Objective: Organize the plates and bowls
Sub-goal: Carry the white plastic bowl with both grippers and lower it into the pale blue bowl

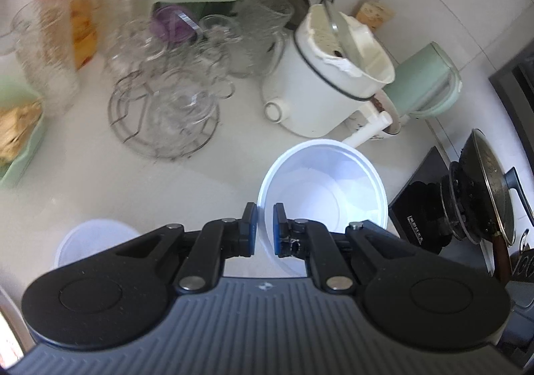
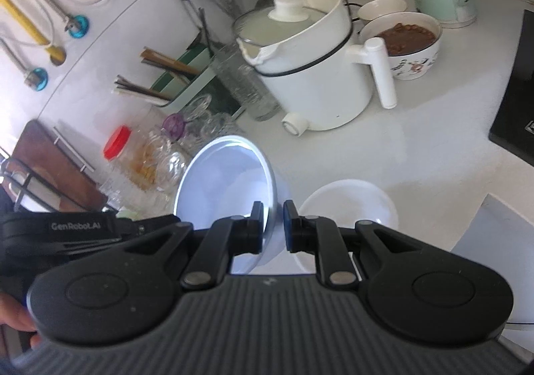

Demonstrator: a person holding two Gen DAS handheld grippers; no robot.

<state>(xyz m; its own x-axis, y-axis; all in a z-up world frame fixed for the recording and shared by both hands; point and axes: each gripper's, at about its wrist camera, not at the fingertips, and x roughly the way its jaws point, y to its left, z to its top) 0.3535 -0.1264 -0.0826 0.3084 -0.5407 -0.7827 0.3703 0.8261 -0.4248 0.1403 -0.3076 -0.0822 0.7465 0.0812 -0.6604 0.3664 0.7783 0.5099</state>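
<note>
From the left wrist I see my left gripper (image 1: 265,230) pinched onto the near rim of a white bowl (image 1: 322,188), held above the counter (image 1: 100,181); a white dish (image 1: 93,241) below is half hidden by the claw. From the right wrist, my right gripper (image 2: 273,230) clamps a tilted bowl's (image 2: 227,181) edge, another bowl (image 2: 350,205) resting beside. Stacking seems unfinished.
</note>
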